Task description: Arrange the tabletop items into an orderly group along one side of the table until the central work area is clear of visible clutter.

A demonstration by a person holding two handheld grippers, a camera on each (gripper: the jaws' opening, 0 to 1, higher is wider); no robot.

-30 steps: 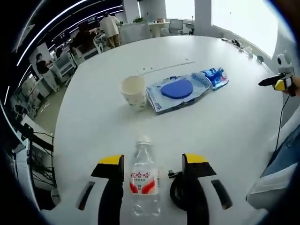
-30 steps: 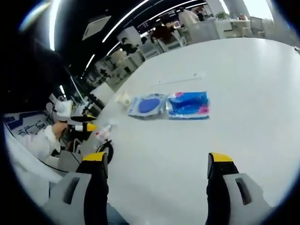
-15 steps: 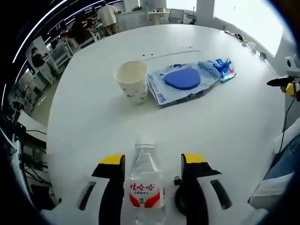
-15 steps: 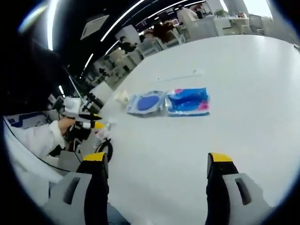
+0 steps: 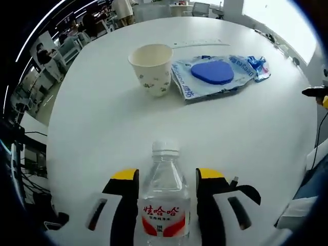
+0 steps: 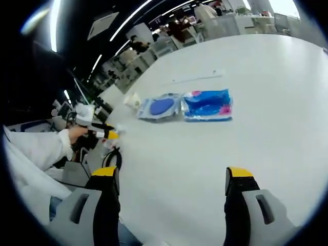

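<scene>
My left hand-held gripper is low over the near edge of the white worktop, pointing across it, and its two yellow-tipped jaws are clamped on one clear water bottle with a white cap and a red-and-white label. The bottle stands upright between them. My right hand-held gripper hovers above bare worktop with its jaws wide apart and nothing between them.

From the left gripper view I count one paper cup, upright, just beside a clear packet holding a blue pad, and touching that packet's far end a second, blue-printed packet. The three sit in a row well beyond the bottle.

The right gripper view gives me the same row from the other side: cup, pad packet, then blue-and-pink packet, side by side. It also shows what the left gripper view cannot: the person's white sleeve and the hand holding the left hand-held gripper at the worktop's edge.
</scene>
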